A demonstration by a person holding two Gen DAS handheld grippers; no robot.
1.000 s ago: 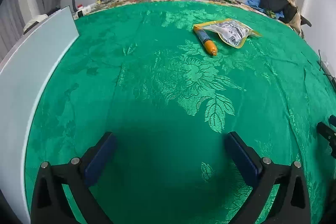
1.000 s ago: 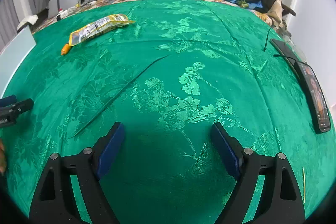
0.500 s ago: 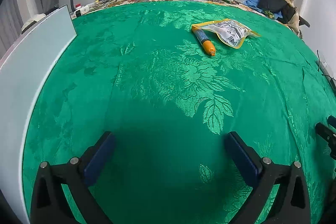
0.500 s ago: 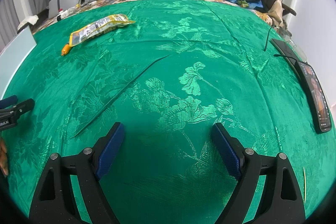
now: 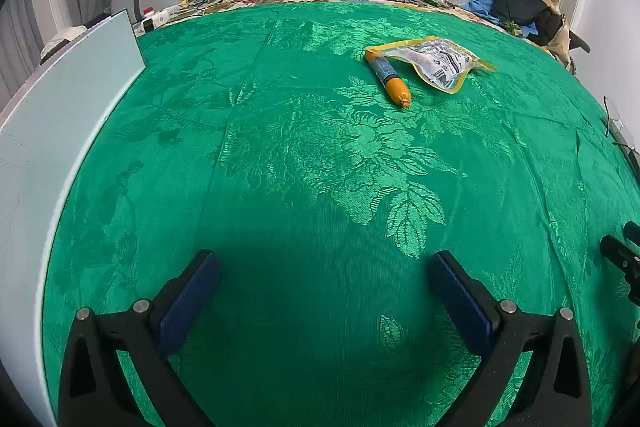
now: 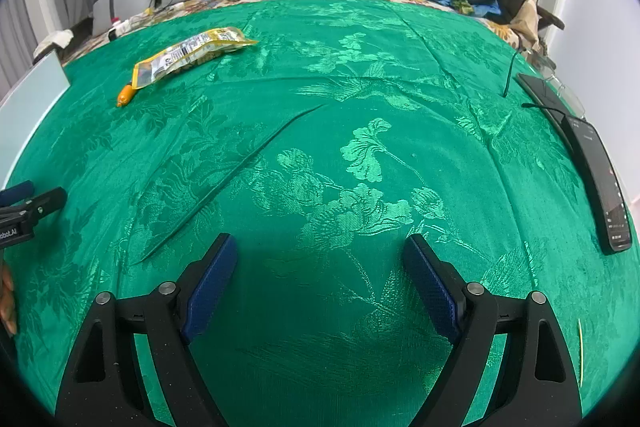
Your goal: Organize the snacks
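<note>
Green brocade cloth (image 5: 320, 155) covered the whole work surface and filled most of both views. Nearest the lens, at the bottom of the left wrist view, the left gripper (image 5: 324, 291) was seen with its jaws wide apart and nothing between them; the right gripper (image 6: 320, 275) was held likewise, parted and empty, low in its own view. A long crease in the cloth was seen left of centre in the right wrist view, and a dark phone (image 6: 596, 179) lay at the right edge. A pale board (image 5: 60, 115) was seen along the left edge of the left wrist view.

Farther off, in the upper right of the left wrist view, the orange sausage stick (image 5: 390, 83) lay just beside the yellow-edged snack pouch (image 5: 436, 63), well apart from both grippers. The sausage stick was judged light, fairly firm and slick in its casing, best taken across its middle. The pouch was judged light, soft and crinkly, best pinched at a sealed edge.

Whether the two snacks touched could not be told. The pouch's print was too small to be read, and in the right wrist view most of the sausage stick was hidden behind the pouch. No container for the snacks was seen.
</note>
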